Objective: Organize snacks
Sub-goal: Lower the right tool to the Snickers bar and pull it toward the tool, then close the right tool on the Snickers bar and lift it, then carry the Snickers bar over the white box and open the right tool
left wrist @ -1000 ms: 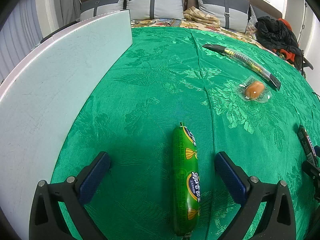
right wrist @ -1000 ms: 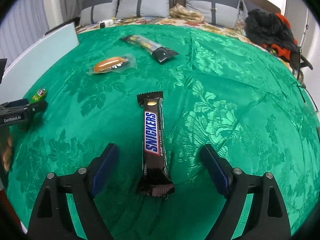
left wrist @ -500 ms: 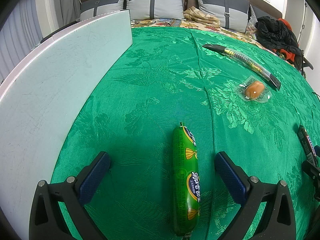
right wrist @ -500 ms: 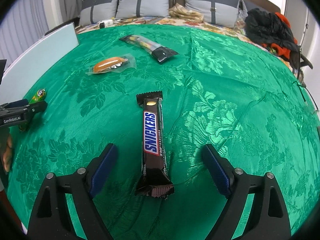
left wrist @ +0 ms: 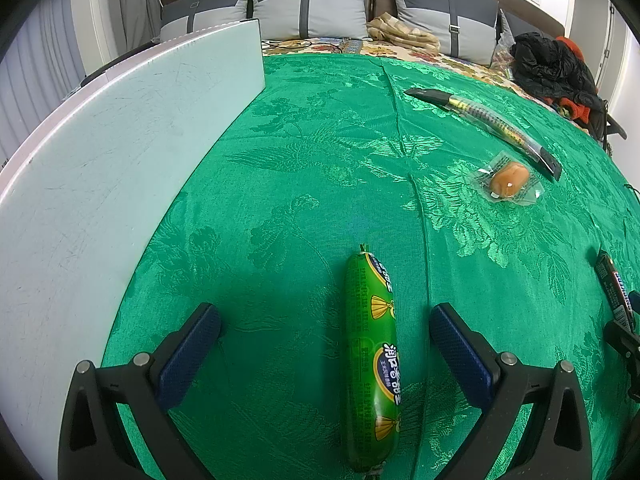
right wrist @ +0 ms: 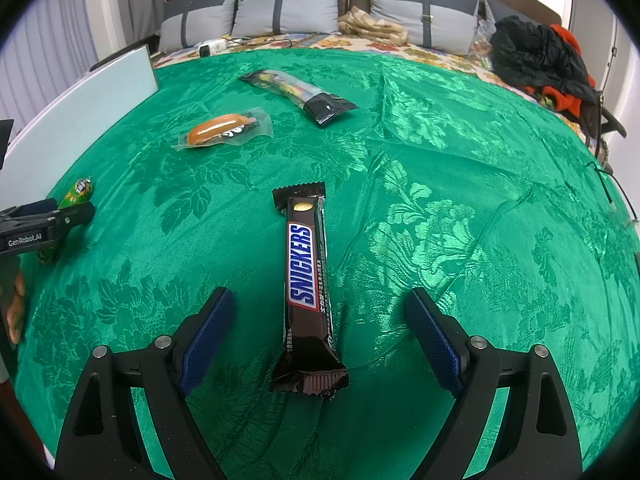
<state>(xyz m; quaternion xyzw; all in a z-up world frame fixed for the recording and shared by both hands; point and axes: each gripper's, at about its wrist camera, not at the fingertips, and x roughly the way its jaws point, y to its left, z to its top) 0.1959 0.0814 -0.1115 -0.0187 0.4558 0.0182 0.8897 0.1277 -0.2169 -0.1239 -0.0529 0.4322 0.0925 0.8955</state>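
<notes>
A green sausage stick (left wrist: 372, 360) lies on the green cloth between the fingers of my left gripper (left wrist: 324, 320), which is open and not touching it. A brown Snickers bar (right wrist: 307, 280) lies lengthwise between the fingers of my right gripper (right wrist: 318, 308), also open and clear of it. An orange sausage in a clear wrapper (left wrist: 508, 176) (right wrist: 224, 128) and a long black-ended snack pack (left wrist: 484, 120) (right wrist: 298, 90) lie farther back. In the right wrist view the left gripper (right wrist: 44, 224) shows at the left edge, over the green sausage (right wrist: 78, 192).
A pale board (left wrist: 100, 168) (right wrist: 80, 120) stands along the left side of the green cloth (left wrist: 320, 140). Grey pillows (left wrist: 308, 8) and a black and orange bundle (left wrist: 556, 68) lie behind. A hand (right wrist: 14, 308) shows at the left edge.
The right gripper has eased back very slightly from the Snickers bar. The left gripper and all snacks have stayed where they were.
</notes>
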